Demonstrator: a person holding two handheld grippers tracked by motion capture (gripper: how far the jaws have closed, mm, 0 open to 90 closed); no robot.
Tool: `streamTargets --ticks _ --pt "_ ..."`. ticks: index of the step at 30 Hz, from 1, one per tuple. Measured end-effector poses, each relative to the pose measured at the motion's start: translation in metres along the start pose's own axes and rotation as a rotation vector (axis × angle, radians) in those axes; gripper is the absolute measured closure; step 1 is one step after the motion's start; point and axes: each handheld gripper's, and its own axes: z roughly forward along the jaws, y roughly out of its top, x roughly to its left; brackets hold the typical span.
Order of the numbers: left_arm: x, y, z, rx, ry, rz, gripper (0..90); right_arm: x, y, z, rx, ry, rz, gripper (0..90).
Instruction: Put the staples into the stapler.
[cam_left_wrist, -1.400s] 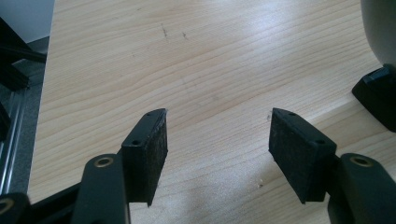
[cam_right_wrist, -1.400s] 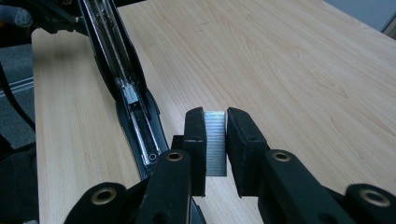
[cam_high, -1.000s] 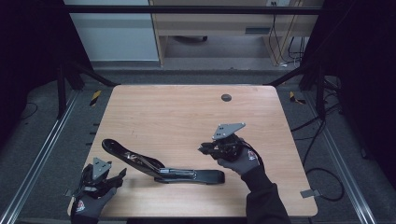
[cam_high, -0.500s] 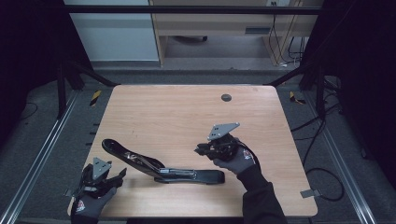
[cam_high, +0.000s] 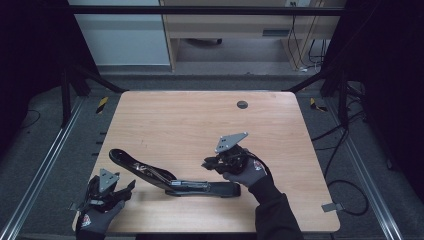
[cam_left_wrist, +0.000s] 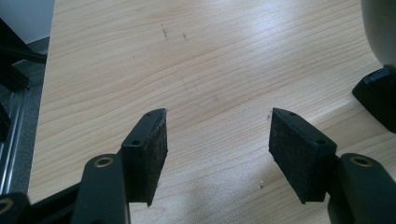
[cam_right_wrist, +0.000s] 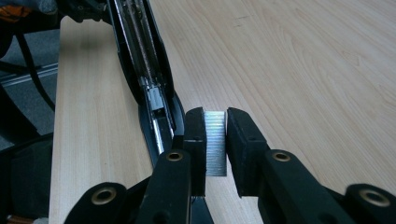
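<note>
A silvery strip of staples (cam_right_wrist: 215, 142) sits clamped between the two black jaws of my right hand-held gripper (cam_right_wrist: 215, 140), its ribbed face up and its upper end level with the jaw tips. The jaws stand narrow, closed flat on both sides of the strip. Just beside it, to the left in the right gripper view, lies the black stapler (cam_right_wrist: 147, 79), swung open so that its long metal channel faces up; the strip is held close to the channel's near end, and I cannot tell whether they touch.

From the high view, the opened stapler (cam_high: 170, 178) rests on the near part of the wooden surface (cam_high: 190, 125), one arm angled up toward the left and the base flat toward the right. My right hand-held gripper (cam_high: 212, 162) hovers just above the base's right end, my gloved hand (cam_high: 245, 170) behind it.

My left hand-held gripper (cam_high: 122, 187) waits at the near left corner of the surface, well apart from the strip. Its jaws stand wide with only bare wood between the pads (cam_left_wrist: 152, 154). A small dark round fitting (cam_high: 242, 104) sits in the surface near the far edge.
</note>
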Motion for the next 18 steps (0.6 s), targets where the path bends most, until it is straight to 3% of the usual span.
streamTargets --ticks 18 --pt "0.0 0.0 0.0 -0.002 -0.002 0.0 37.0 0.007 0.001 0.014 0.03 0.062 -0.035 78.6"
